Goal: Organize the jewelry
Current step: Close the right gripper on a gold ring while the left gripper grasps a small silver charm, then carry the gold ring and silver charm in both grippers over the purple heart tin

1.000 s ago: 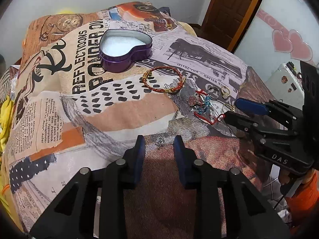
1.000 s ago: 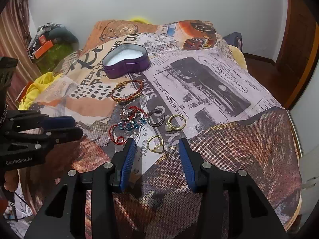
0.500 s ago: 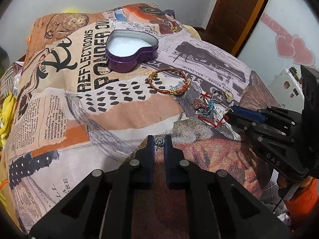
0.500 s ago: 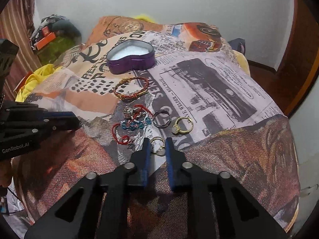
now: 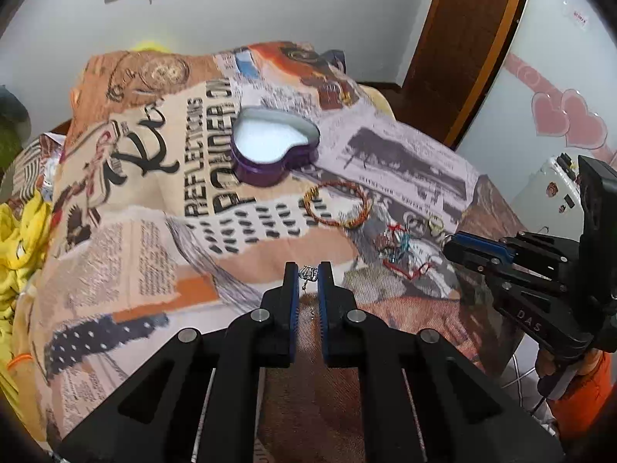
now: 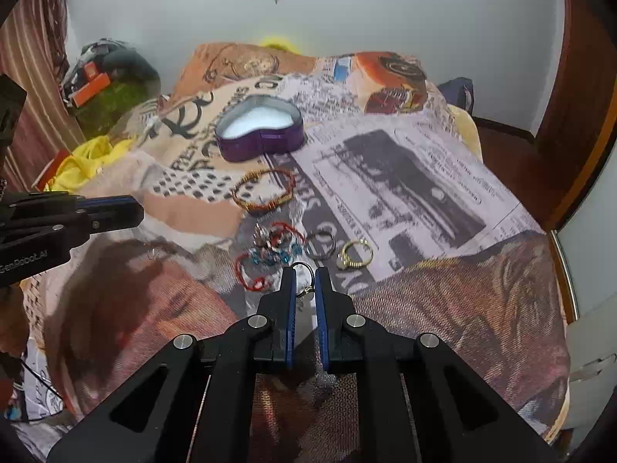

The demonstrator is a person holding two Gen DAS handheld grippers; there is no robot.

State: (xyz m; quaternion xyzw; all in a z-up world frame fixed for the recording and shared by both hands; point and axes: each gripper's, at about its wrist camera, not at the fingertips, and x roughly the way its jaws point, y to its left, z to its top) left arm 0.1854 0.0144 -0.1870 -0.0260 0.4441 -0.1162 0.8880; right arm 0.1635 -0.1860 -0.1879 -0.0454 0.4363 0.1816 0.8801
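Both grippers are loaded, blanket-covered bed (image 6: 424, 193) below. Left gripper (image 5: 307, 274) is closed on a small silver charm (image 5: 307, 272), pinched at the very tips of the blue pads; a thin tail of it hangs down between the fingers. Right gripper (image 6: 305, 281) is closed on a thin gold ring (image 6: 304, 274), held on edge with its loop standing above the tips. Landmark is the purple heart-shaped tin (image 6: 259, 133), open, white-lined and with nothing visible in it, lying well beyond both grippers. Just in front of the tin lies the red-and-gold bangle (image 6: 263, 190); nearer still, a tangle of red cord with blue beads (image 6: 266, 252), a dark ring (image 6: 320, 244) and a gold stone ring (image 6: 354, 254) beside it. Judgement: pickup looks done and the carry to the tin is the next step. Risks: both holds are shallow tip pinches on tiny hard pieces, so a jolt or slight slackening could let the ring rotate out or the charm slip, and either would be hard to find against the busy print. The two grippers heading for one small tin could also collide at its rim.
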